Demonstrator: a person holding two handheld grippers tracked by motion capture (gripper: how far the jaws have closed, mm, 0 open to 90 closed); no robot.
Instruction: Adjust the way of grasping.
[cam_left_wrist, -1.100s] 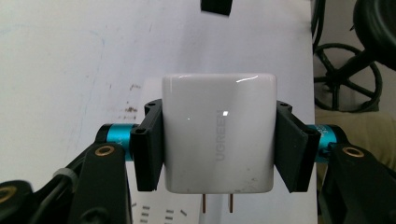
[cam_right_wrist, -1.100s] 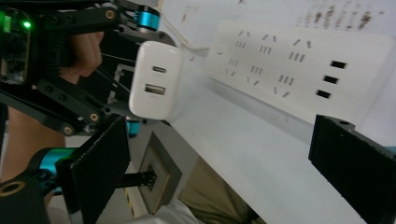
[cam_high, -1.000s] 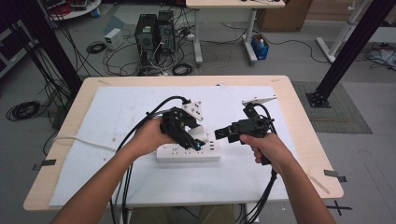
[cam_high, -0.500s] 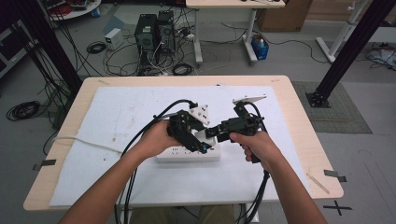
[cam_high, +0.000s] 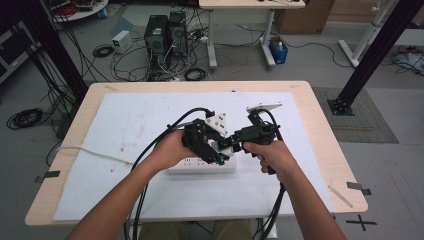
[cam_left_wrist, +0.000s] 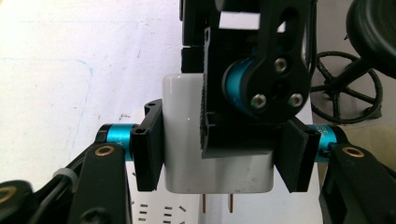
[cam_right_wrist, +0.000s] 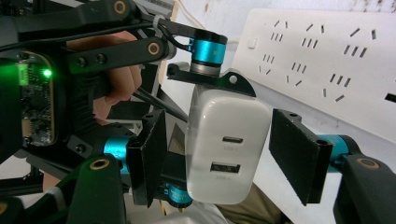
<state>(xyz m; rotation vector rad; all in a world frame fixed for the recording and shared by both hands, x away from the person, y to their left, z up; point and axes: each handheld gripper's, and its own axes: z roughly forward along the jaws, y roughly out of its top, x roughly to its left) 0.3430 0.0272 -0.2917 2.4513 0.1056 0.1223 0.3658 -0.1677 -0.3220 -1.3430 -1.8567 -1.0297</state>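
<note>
A white USB charger (cam_left_wrist: 187, 140) with two prongs pointing down is clamped between the pads of my left gripper (cam_left_wrist: 219, 149), just above a white power strip (cam_high: 200, 165). In the right gripper view the charger (cam_right_wrist: 229, 149), ports facing the camera, sits between the pads of my right gripper (cam_right_wrist: 224, 158). Those jaws have just been closing around it; a gap still shows at the left pad (cam_right_wrist: 152, 154). In the high view both grippers, left (cam_high: 215, 155) and right (cam_high: 227, 145), meet over the strip. The power strip (cam_right_wrist: 327, 51) lies behind the charger.
The strip lies on a white mat (cam_high: 125, 130) covering a wooden table (cam_high: 325, 135). Black cables (cam_high: 150, 150) trail from both grippers toward the front edge. Computer towers (cam_high: 162, 32) and cable tangles stand on the floor beyond the table.
My right gripper has moved left to meet the left gripper over the power strip, and its jaws have narrowed around the charger. The left gripper has kept still with the charger.
</note>
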